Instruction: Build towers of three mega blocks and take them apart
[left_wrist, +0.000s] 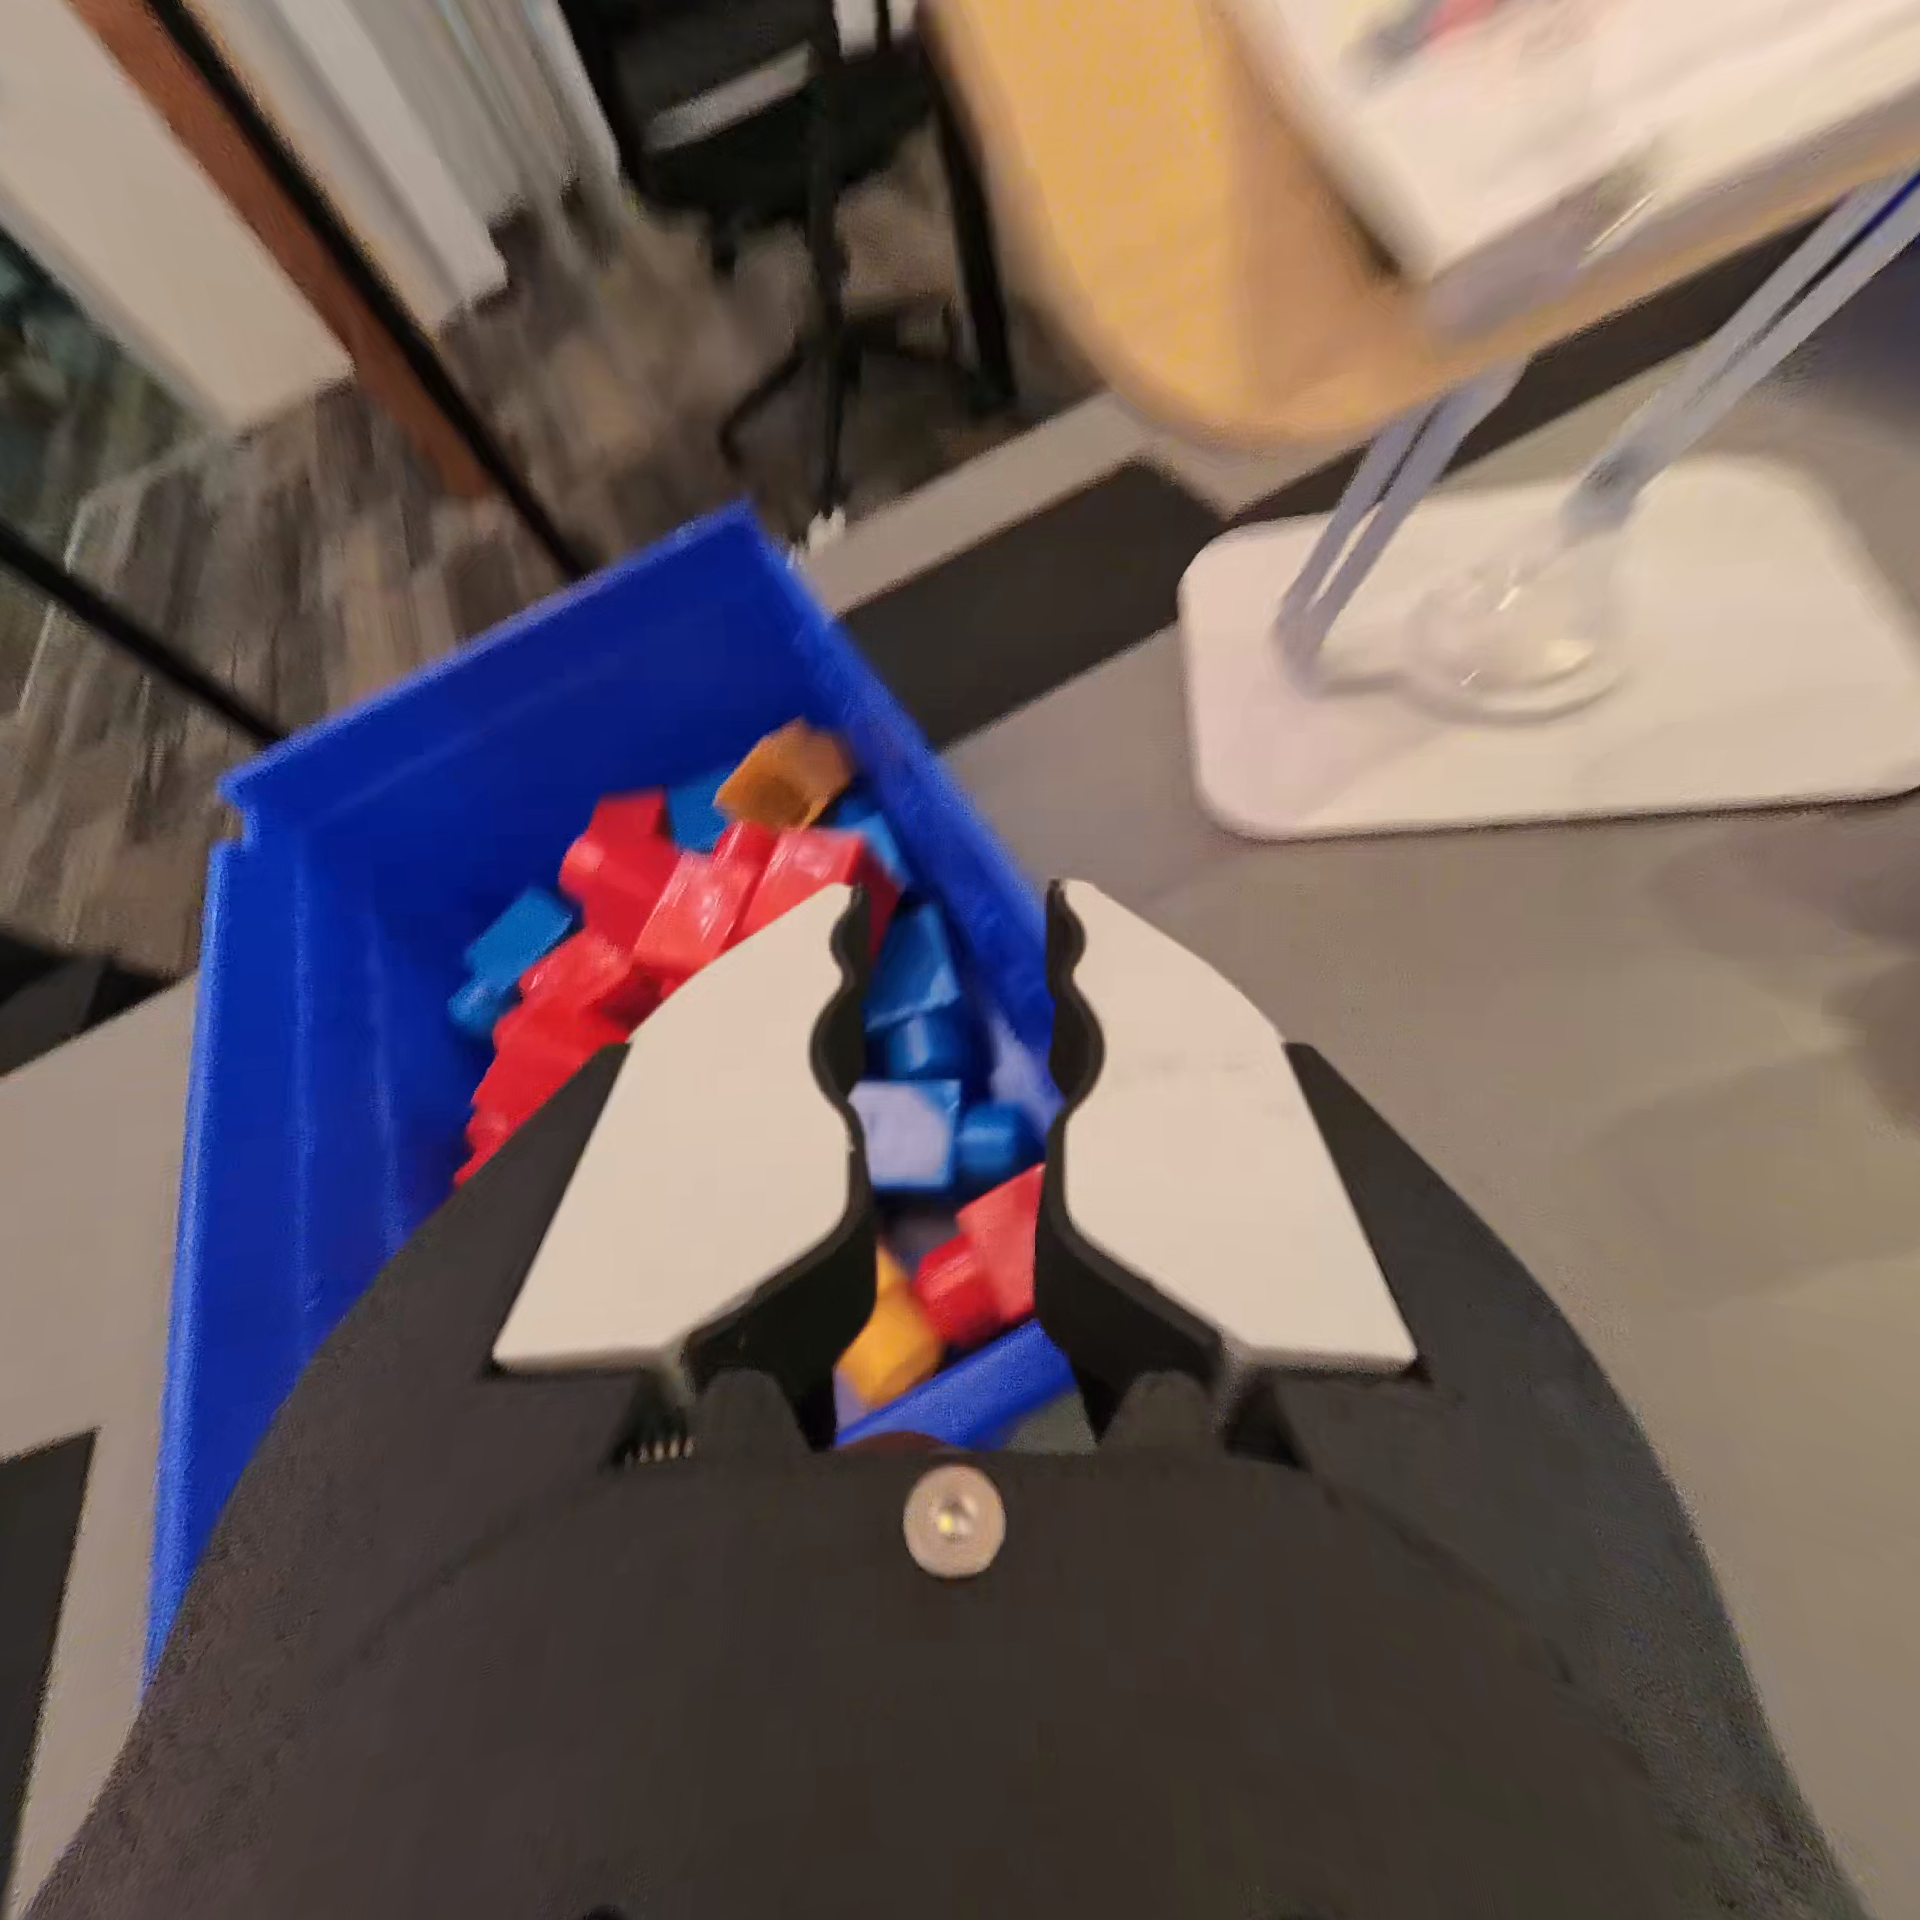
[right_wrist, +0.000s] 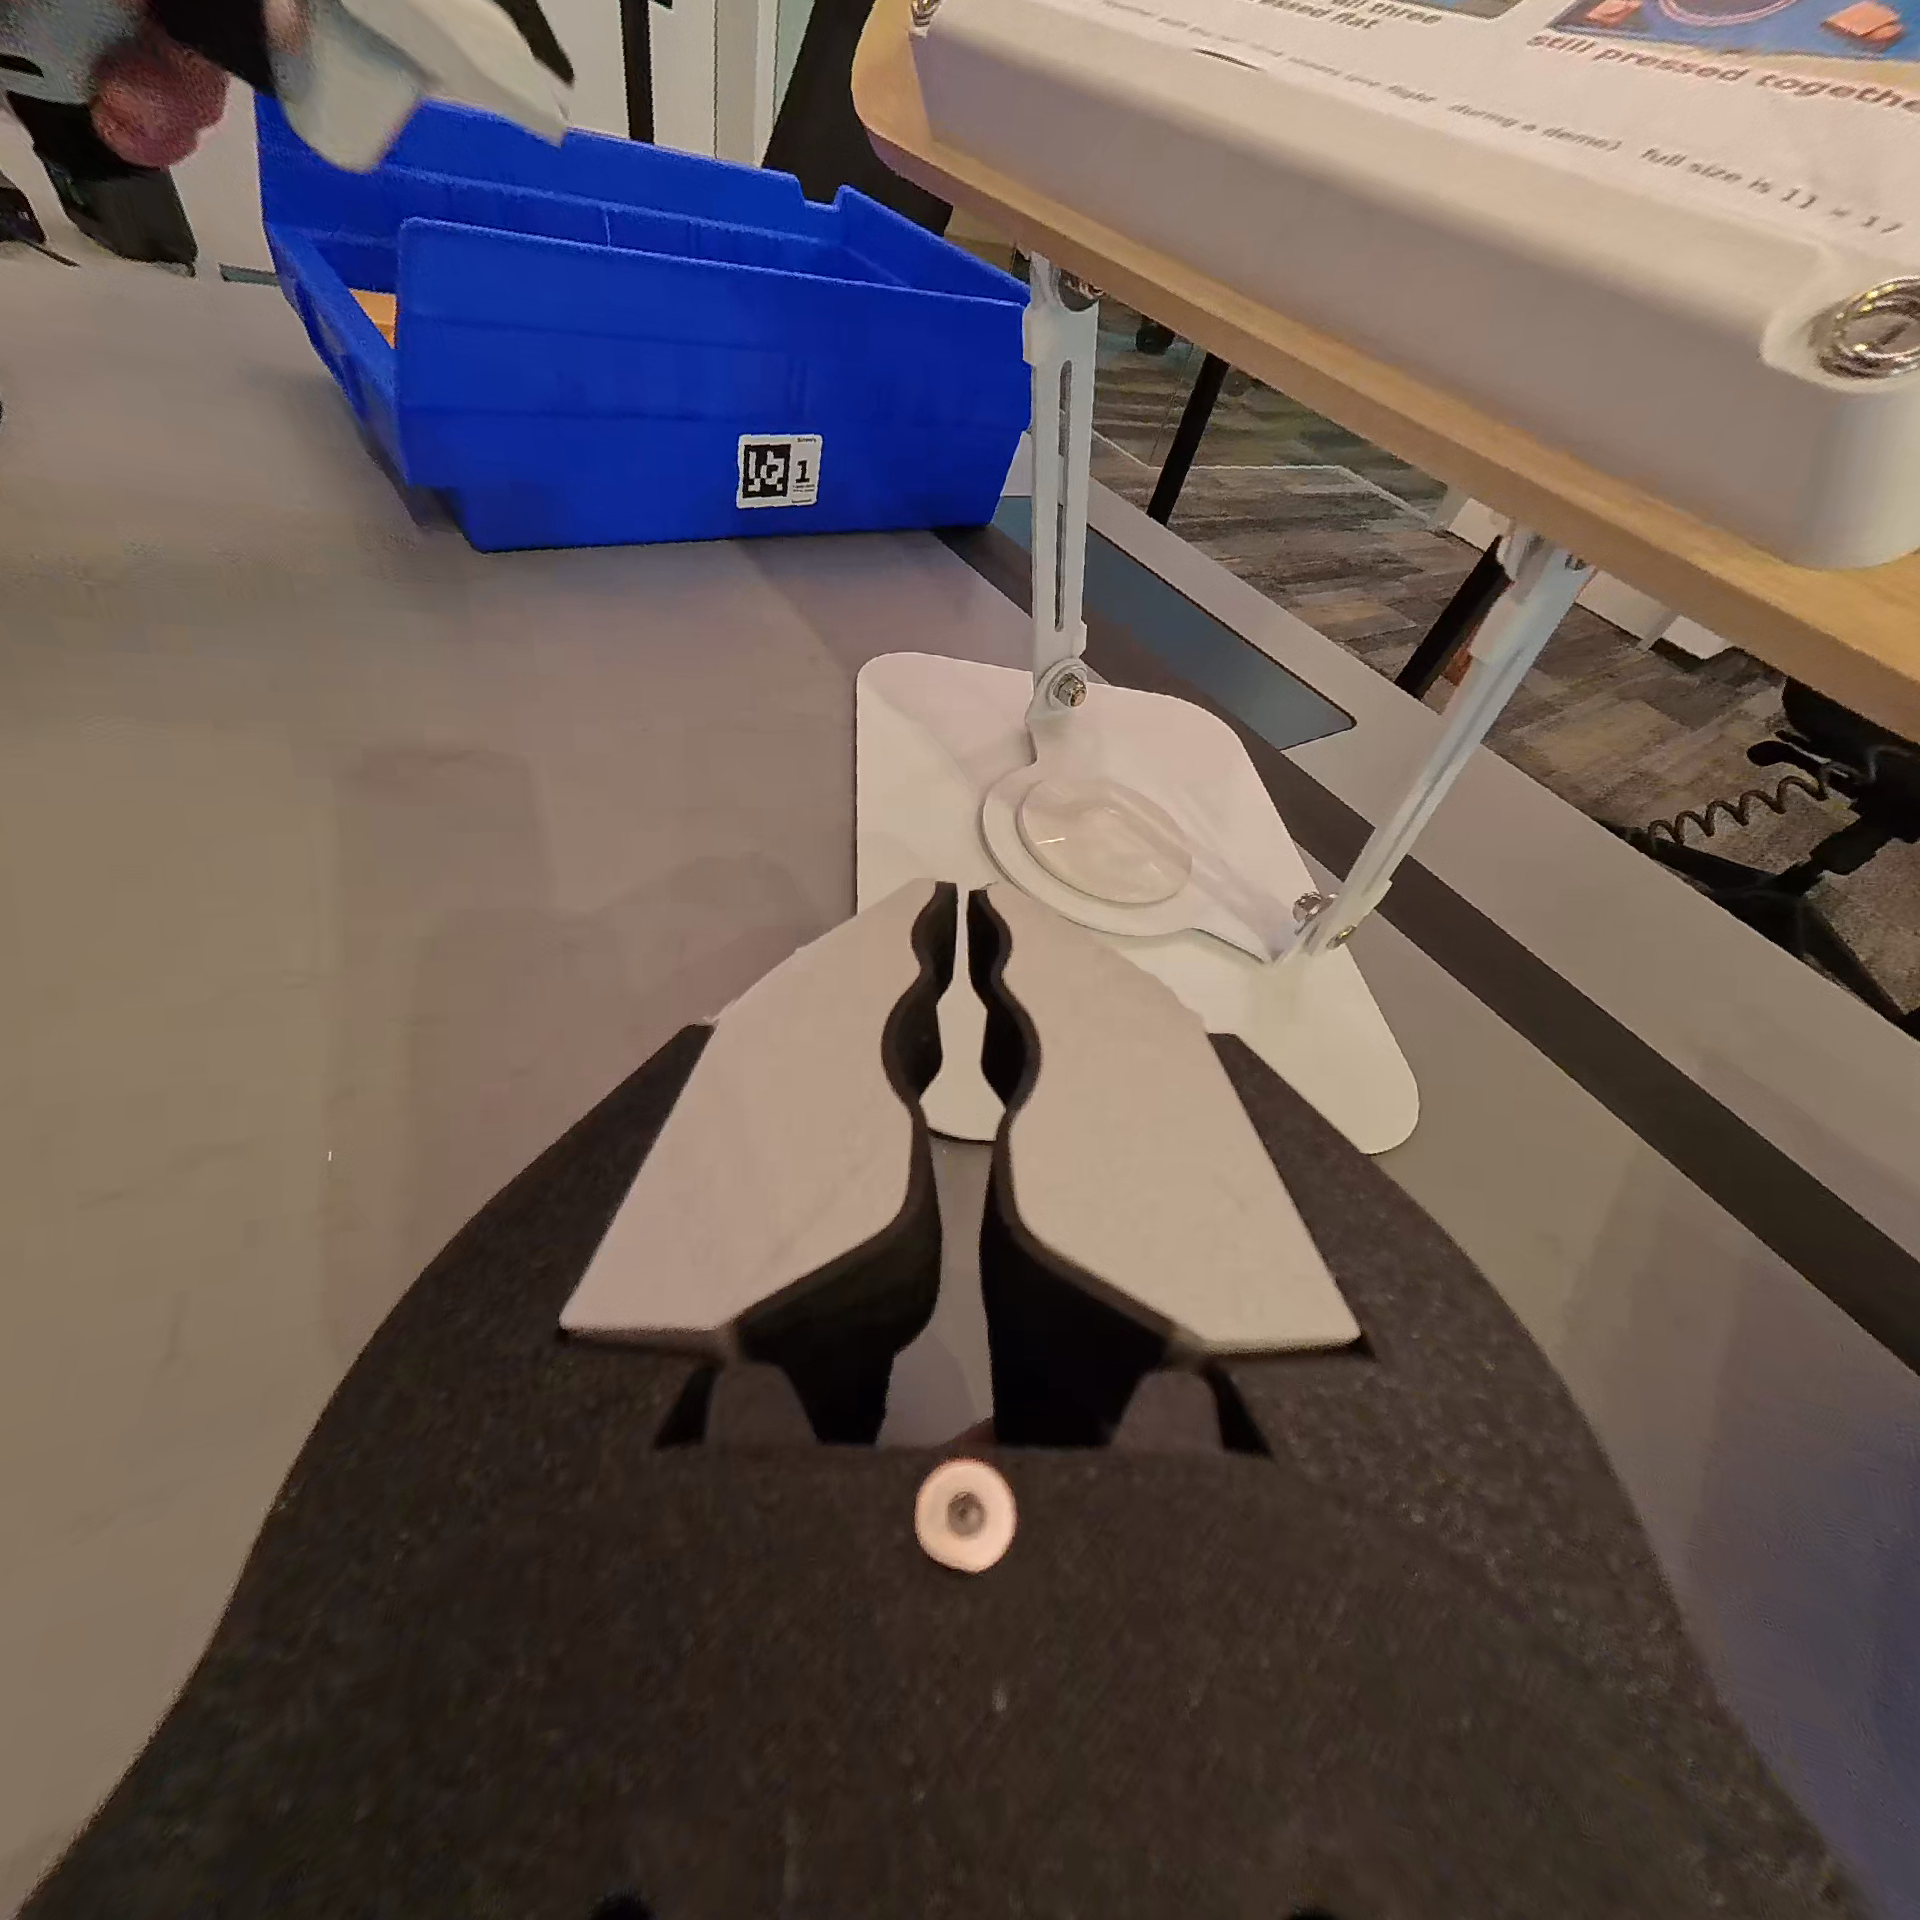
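Mega blocks (left_wrist: 727, 935), red, blue and orange, are heaped loose in a blue bin (left_wrist: 343, 935) that is set near the far left corner of the grey table (left_wrist: 1455, 1091). No tower is seen yet, so the step in hand is judged to be the fetching of a first block.

The left gripper (left_wrist: 951, 894) is held above the bin's right-hand side with its jaws parted by a moderate gap and nothing between them. The picture is smeared, so its height over the heap cannot be told. A block lying on top and apart from its neighbours, such as the orange one (left_wrist: 784, 774) at the far end of the heap, would best be chosen; the jaws should be lined up square to two flat sides, and the studs left free for stacking.

The right gripper (right_wrist: 961, 894) is held low over the middle of the table, its fingertips all but closed with only a thin slit between them, and nothing is gripped. It would need to be opened before a block could be received or steadied.

A white stand (right_wrist: 1132, 997) with slanted legs is set toward the right edge, bearing a wooden board (right_wrist: 1351, 416) and a white case (right_wrist: 1403, 239) overhead. Room for building is judged to be left on the bare table between the bin and the stand's foot; the stand's legs and the bin's right wall should be avoided.
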